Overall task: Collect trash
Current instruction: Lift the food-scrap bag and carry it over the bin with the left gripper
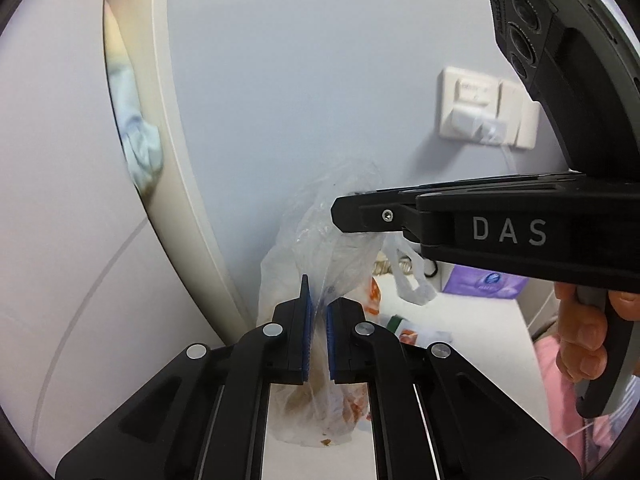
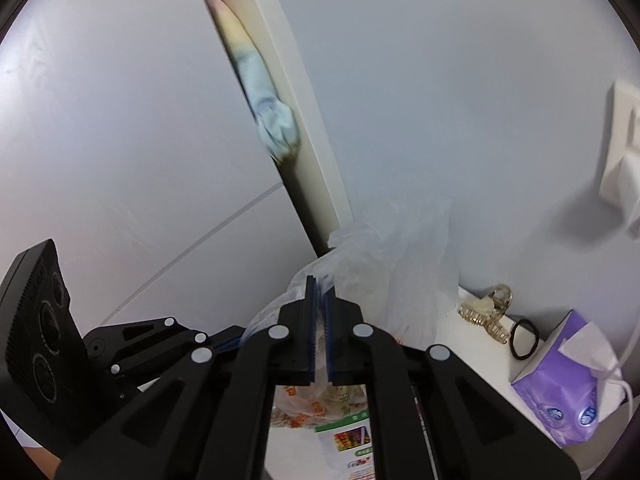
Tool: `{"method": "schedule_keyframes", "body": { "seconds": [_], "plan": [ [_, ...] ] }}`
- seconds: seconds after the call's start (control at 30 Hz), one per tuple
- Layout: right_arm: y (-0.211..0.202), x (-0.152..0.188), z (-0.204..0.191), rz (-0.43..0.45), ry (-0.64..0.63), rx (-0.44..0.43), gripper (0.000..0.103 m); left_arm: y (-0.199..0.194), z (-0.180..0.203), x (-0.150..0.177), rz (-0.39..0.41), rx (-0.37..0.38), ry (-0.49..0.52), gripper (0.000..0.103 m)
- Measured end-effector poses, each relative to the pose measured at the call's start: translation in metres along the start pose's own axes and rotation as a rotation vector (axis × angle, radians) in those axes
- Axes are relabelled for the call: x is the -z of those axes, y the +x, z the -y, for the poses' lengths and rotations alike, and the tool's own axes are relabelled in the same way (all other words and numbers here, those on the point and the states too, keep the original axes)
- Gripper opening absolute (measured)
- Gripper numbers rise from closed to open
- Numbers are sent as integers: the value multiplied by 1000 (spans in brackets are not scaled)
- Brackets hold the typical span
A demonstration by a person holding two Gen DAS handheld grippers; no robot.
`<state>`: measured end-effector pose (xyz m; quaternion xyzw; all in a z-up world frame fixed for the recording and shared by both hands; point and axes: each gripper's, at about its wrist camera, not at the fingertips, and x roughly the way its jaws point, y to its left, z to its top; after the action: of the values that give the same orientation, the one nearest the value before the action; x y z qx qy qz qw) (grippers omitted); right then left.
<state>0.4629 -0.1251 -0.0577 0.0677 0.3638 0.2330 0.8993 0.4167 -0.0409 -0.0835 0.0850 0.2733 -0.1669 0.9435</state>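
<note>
Left wrist view: the left tongs [image 1: 318,312] are clenched on a fold of the clear bag [image 1: 320,248], which hangs above the white surface [image 1: 472,320] in a corner of pale walls. The right tongs [image 1: 340,216] come in from the right and touch the bag's upper part; their grip cannot be told here. A wall socket [image 1: 488,108] sits above, and a purple tissue pack [image 1: 484,282] lies behind.

Right wrist view: the right tongs [image 2: 319,292] are clenched on the bag [image 2: 392,256] near its top. On the surface [image 2: 472,344] lie a printed wrapper [image 2: 344,436], a hair claw [image 2: 486,312], a black hair tie [image 2: 524,340] and the tissue pack [image 2: 568,384]. The left tongs [image 2: 224,342] show at lower left. A cream door frame [image 2: 292,92] runs up the wall.
</note>
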Motion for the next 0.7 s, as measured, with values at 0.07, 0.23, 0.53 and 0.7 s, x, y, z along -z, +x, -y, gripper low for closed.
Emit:
{"method": "schedule_keyframes", "body": {
  "seconds": [0.07,0.23,0.53,0.7],
  "plan": [
    [-12,-4,-13,15,-15,-6,6,-16,0,-6,12,-7,6,5],
    [-48,-4,-38,40,-50,-26,6,-56,6,-13,38,-25,11,5],
    [-102,17,-91,61,-124,-62,6,-135,22,3,60,-55,12,5],
    [-127,39,-119,60,-156,-90,6,-176,28,23,70,-64,-13,5]
  ]
}}
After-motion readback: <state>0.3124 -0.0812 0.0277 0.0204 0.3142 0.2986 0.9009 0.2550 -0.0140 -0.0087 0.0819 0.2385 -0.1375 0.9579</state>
